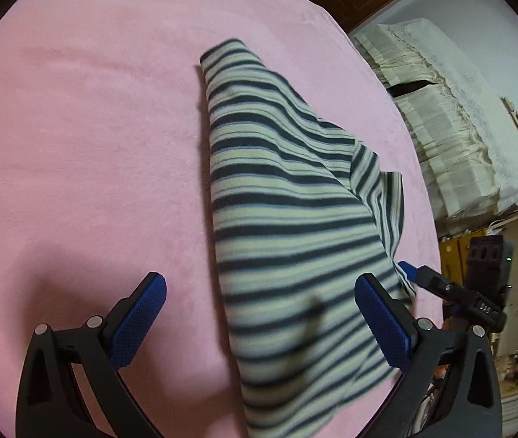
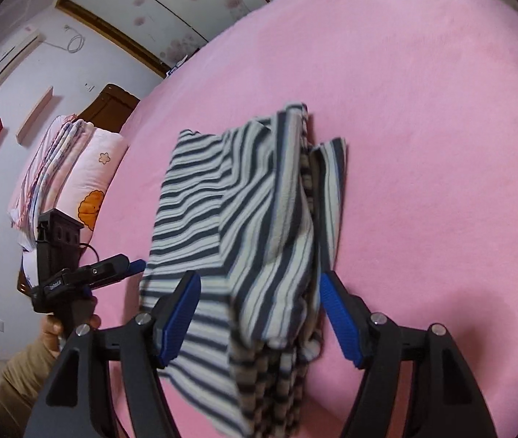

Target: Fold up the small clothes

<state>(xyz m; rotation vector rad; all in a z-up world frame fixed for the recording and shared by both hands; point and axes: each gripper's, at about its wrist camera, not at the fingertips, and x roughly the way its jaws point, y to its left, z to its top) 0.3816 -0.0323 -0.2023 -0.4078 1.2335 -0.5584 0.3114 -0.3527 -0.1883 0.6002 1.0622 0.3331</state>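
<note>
pink bedding [image 1: 76, 146] covers the bed where we work, with folded quilts [image 2: 73, 168] at its far left edge. the striped garment [image 1: 281, 189] lies partly folded in the middle. our left claw [image 1: 261, 310] hangs released over its near end; our right claw [image 2: 259, 310] straddles the bunched layers, jaws apart, grasping nothing.
</note>
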